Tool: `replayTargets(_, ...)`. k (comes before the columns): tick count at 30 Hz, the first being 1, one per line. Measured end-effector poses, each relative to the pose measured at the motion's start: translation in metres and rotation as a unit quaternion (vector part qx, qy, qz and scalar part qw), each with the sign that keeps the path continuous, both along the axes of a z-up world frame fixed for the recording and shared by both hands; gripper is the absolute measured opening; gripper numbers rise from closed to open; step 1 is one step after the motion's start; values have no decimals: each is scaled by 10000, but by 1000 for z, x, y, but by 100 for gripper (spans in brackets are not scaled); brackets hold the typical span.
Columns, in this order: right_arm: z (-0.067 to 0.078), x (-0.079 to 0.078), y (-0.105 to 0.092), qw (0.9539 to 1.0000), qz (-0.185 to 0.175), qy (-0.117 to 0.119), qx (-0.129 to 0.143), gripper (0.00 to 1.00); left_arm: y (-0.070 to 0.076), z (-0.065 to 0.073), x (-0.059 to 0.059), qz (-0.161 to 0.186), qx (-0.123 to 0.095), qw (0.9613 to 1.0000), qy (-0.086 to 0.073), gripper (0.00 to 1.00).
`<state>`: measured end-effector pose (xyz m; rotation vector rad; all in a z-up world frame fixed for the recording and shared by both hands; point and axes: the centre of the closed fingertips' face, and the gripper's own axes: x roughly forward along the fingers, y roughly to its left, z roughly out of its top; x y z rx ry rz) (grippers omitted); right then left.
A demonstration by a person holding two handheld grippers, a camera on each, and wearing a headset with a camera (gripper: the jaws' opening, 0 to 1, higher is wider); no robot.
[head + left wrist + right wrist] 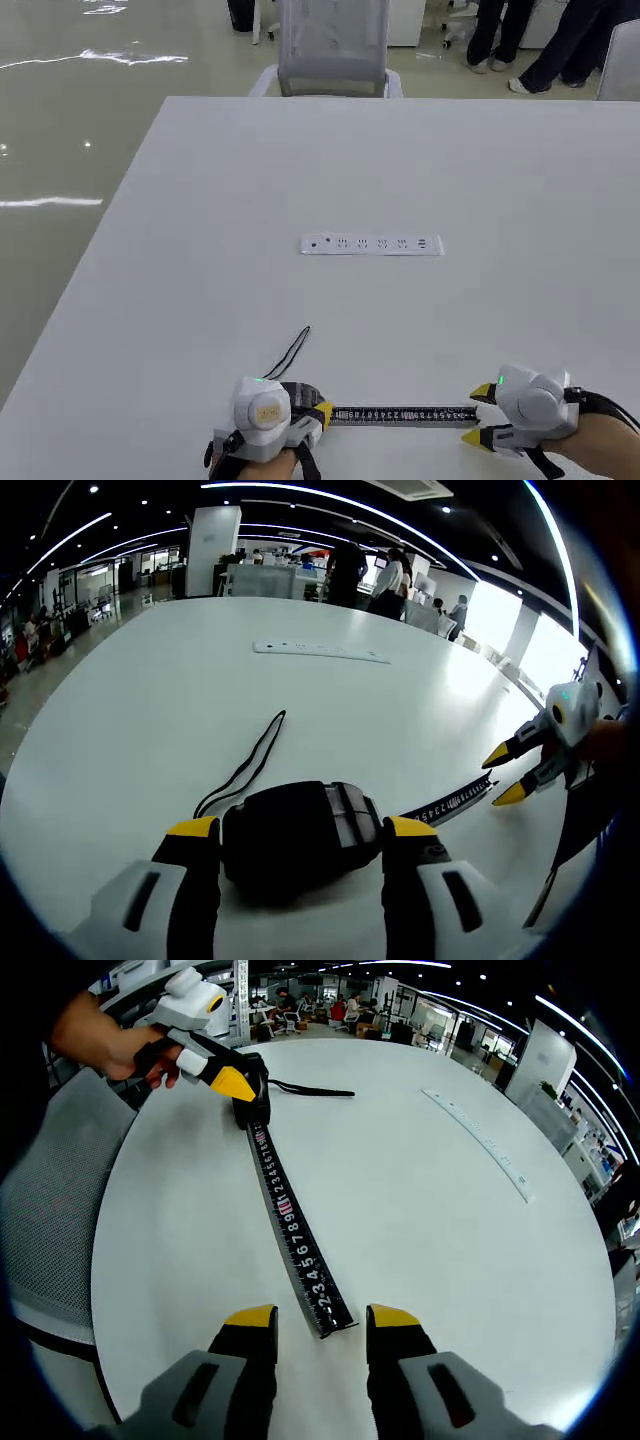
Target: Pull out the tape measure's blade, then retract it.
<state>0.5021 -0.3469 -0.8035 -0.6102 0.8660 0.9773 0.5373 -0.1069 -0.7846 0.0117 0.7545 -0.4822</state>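
Observation:
A black tape measure (300,396) sits on the white table (400,170) near its front edge, and my left gripper (310,412) is shut on its case. In the left gripper view the case (300,838) fills the gap between the yellow-tipped fingers (195,832). The black blade (405,414) lies drawn out flat to the right. Its end (335,1322) rests between the open jaws of my right gripper (322,1318), touching neither finger. A black wrist strap (293,352) trails from the case.
A white power strip (370,245) lies mid-table, well beyond the blade. A grey office chair (332,45) stands at the table's far edge, with people (560,40) standing behind it. The table's left edge runs diagonally beside my left hand.

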Motion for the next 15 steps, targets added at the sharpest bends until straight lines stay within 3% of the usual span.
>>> replayTargets(15, -3, 5, 1, 9998, 65, -92, -133, 25, -1, -1, 1, -185, 262, 9994, 149, 62)
